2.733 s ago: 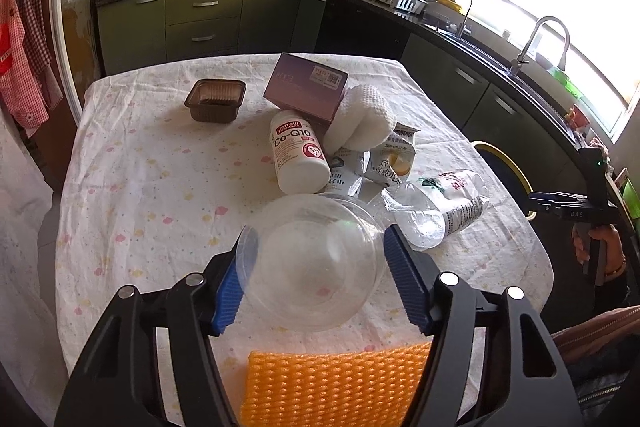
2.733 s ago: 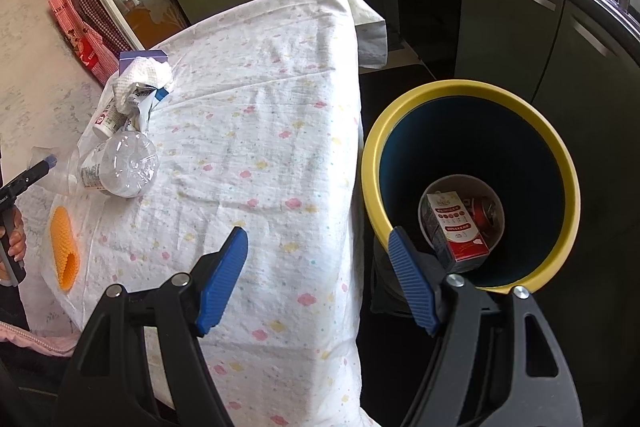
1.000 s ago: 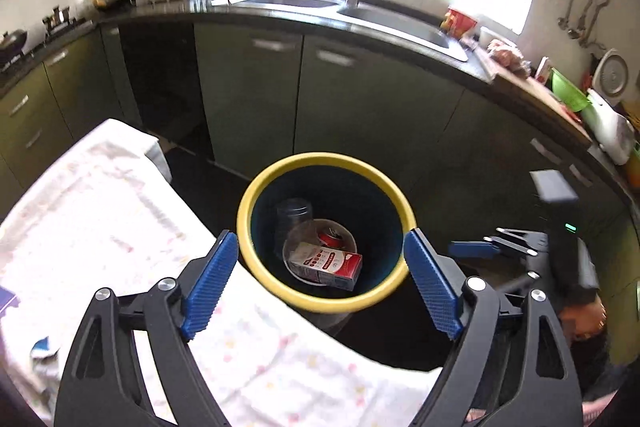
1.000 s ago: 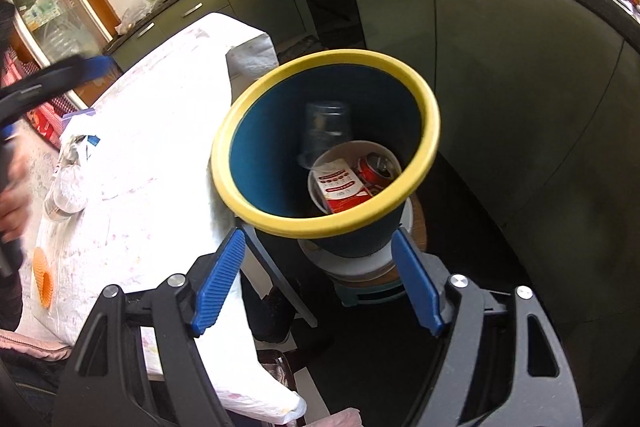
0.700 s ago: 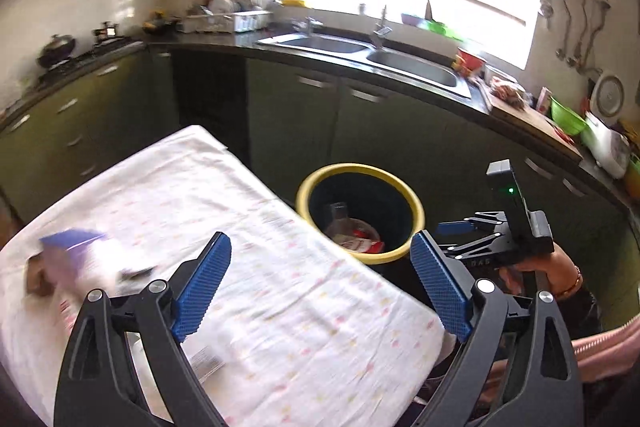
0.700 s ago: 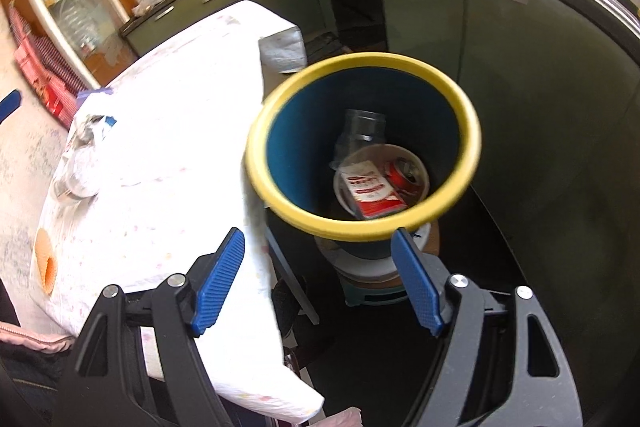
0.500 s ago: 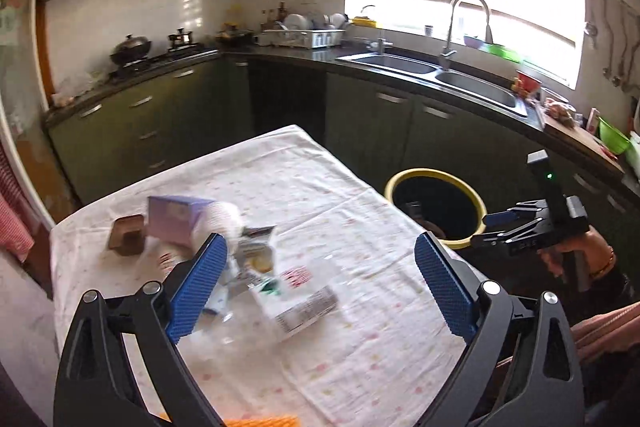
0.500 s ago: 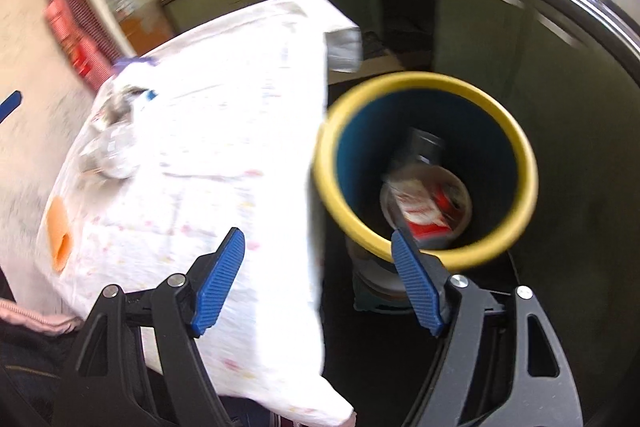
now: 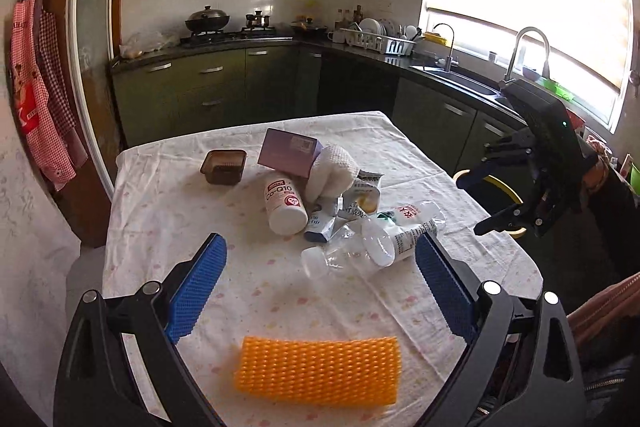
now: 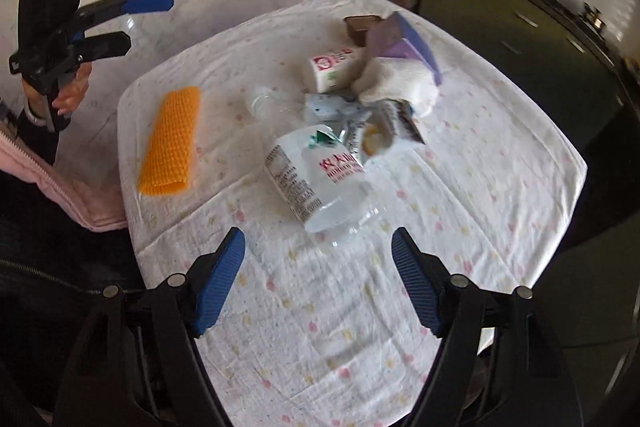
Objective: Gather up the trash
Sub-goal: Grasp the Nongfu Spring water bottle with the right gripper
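L gripper (image 9: pixel 320 283) wide, empty, over the floral-clothed table (image 9: pixel 168 223); R gripper (image 10: pixel 316 275) wide, empty, just short of the clear crushed plastic bottle (image 10: pixel 316 183) in the trash pile w/ white supplement bottle (image 9: pixel 285 205); orange mesh sleeve (image 9: pixel 320 371) lies apart

The worktop (image 9: pixel 256 291) is viewed by the left wrist camera from its near edge, along the left tool (image 9: pixel 320 267) and slightly downward, toward the kitchen cabinets and window. It is looked down upon more steeply by the right wrist camera, from above another edge, along the right tool (image 10: pixel 318 251) toward a plastered wall. The pile of trash (image 9: pixel 340 211) at the worktop's middle and the orange mesh sleeve (image 9: pixel 320 369) are shared by both views, and each tool is seen in the other's view.
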A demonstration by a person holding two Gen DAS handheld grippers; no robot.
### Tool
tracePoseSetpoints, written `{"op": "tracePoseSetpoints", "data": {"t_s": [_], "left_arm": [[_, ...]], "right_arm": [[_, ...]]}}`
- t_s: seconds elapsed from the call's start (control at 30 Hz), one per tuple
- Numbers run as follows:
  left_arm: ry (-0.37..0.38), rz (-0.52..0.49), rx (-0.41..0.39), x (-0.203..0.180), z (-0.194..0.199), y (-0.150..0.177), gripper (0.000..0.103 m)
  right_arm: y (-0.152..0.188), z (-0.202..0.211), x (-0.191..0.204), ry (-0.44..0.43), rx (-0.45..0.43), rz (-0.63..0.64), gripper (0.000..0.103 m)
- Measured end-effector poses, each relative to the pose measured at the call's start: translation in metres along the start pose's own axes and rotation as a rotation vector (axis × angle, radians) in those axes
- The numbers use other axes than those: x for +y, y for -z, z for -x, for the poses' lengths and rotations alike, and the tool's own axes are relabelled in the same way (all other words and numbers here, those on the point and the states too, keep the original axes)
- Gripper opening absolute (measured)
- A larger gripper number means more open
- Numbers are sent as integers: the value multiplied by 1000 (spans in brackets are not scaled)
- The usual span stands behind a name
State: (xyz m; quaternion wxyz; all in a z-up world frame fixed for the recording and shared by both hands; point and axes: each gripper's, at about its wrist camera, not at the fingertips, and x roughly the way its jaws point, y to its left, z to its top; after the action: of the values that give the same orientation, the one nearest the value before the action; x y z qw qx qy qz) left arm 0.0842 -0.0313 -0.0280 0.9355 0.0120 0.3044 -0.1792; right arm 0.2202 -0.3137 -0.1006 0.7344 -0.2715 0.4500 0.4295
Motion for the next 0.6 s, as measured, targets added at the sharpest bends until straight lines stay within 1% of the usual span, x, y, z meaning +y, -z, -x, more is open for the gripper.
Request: {"op": "tracePoseSetpoints", "data": {"t_s": [0.03,0.1,0.13,0.3,0.37,0.47,0.6], "left_arm": [[-1,-2,-4,1,3,3,94],[0,-4,-12,4,6,7,95],[1,-2,-16,6,7,8,95],[11,42,-9,22,5,20,96],[12,59,-2,28,3,24,96],[7,84,7,39,0,31,96],[8,109,16,49,-3,37,96]], "right_arm": [[-10,-6,1,-11,31,37,74],[-27,-17,1,-23,95,105,82],[-34,-23,1,-33,128,132,84],[-59,-66,2,-80,316,236,85],[-65,-82,3,-73,377,272,85],[-70,-101,6,-87,438,305,85],[-75,-120,13,-122,499,340,85]]}}
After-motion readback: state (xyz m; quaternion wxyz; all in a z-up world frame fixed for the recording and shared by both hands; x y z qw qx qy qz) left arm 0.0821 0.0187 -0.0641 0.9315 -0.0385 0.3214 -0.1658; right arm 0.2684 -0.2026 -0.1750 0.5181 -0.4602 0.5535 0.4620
